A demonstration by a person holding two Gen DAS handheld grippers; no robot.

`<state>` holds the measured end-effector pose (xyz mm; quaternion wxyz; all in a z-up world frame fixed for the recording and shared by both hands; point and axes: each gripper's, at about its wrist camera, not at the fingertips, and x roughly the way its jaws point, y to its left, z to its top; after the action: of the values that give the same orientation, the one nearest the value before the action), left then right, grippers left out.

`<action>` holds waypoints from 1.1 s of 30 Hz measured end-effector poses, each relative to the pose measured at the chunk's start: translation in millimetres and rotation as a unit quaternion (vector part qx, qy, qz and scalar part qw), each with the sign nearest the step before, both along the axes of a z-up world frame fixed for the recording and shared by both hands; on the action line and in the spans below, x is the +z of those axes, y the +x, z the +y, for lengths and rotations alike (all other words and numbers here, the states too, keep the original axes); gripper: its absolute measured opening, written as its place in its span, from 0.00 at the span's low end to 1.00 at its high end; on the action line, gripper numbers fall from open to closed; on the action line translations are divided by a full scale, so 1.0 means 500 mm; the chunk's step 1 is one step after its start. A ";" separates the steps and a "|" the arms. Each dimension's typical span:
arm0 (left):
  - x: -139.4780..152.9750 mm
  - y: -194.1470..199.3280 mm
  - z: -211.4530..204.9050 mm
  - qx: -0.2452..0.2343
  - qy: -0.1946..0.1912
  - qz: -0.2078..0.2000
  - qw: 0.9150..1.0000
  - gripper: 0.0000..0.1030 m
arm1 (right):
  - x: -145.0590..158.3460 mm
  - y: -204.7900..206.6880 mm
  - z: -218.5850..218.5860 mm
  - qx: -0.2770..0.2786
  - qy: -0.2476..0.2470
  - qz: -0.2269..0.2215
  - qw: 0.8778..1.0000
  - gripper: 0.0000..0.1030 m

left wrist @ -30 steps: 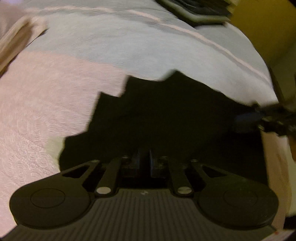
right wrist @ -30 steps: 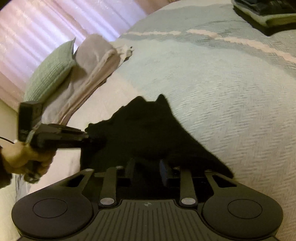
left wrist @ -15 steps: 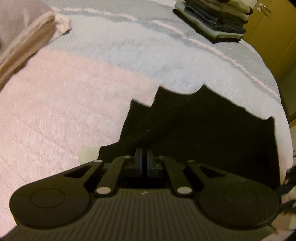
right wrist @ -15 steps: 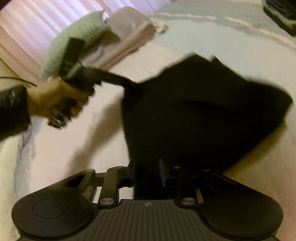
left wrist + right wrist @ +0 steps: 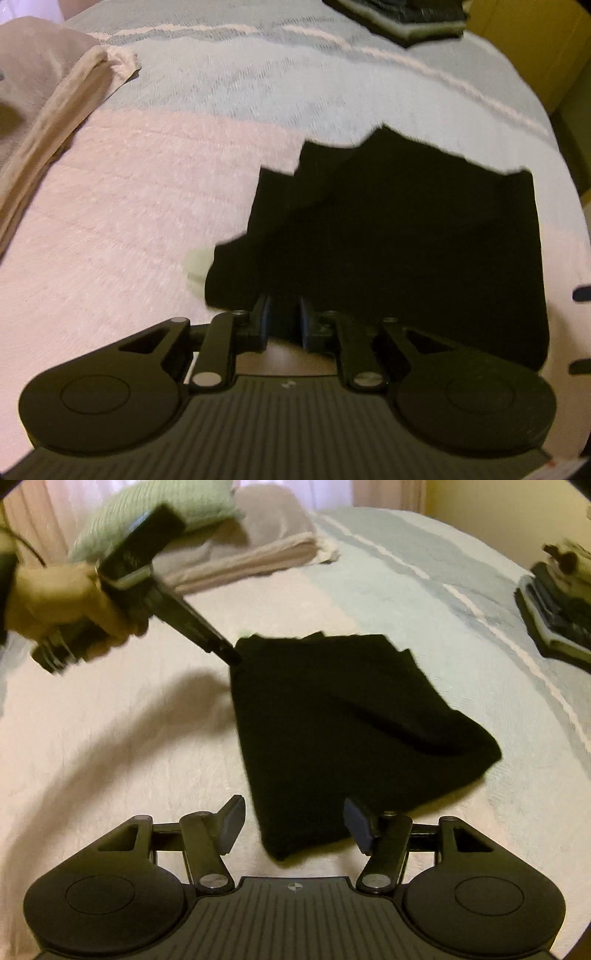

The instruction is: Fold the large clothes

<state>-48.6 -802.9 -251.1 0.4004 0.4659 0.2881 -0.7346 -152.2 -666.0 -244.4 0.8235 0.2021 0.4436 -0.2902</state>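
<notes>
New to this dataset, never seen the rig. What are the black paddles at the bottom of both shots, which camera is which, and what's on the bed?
No robot here: a person carries a handheld two-finger gripper in each hand, each with a fisheye camera looking along its fingers. The black shapes at the bottom are the gripper's own body.

The left wrist view shows the left gripper, its jaws opening slightly at the near edge of a folded black garment; whether it pinches the cloth I cannot tell.

The right wrist view shows the right gripper, jaws opening, pads clear of the garment's corner between them. The person's hand carries the left gripper at the garment's far corner.

Also on the bed: a green pillow, beige folded linen, and a stack of folded clothes.
</notes>
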 end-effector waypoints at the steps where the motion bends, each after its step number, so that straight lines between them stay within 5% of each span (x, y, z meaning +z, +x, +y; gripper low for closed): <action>1: 0.006 0.000 0.011 -0.006 0.001 -0.010 1.000 0.13 | -0.002 0.017 0.005 0.000 -0.001 0.008 1.000 0.55; 11: 0.028 0.000 0.070 -0.037 0.003 -0.027 0.999 0.17 | -0.101 0.121 0.052 0.089 -0.051 0.114 0.988 0.55; 22: -0.029 -0.010 0.075 -0.068 0.021 -0.039 0.997 0.23 | -0.221 0.133 0.051 0.166 -0.150 0.211 0.952 0.55; 27: -0.032 -0.027 0.072 -0.098 0.006 -0.053 0.994 0.34 | -0.215 0.117 0.032 0.170 -0.146 0.212 0.951 0.32; 30: -0.027 -0.046 0.105 -0.189 -0.052 -0.094 0.976 0.62 | -0.183 0.107 0.019 0.160 -0.136 0.190 0.959 0.25; 33: -0.040 -0.054 0.154 -0.303 -0.116 -0.146 0.934 0.65 | -0.144 0.096 -0.004 0.148 -0.122 0.168 0.967 0.23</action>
<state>-75.7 -725.9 -270.9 0.2472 0.5837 -0.0157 -0.7733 -104.2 -667.9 -316.2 0.7893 -0.0194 0.5616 -0.2473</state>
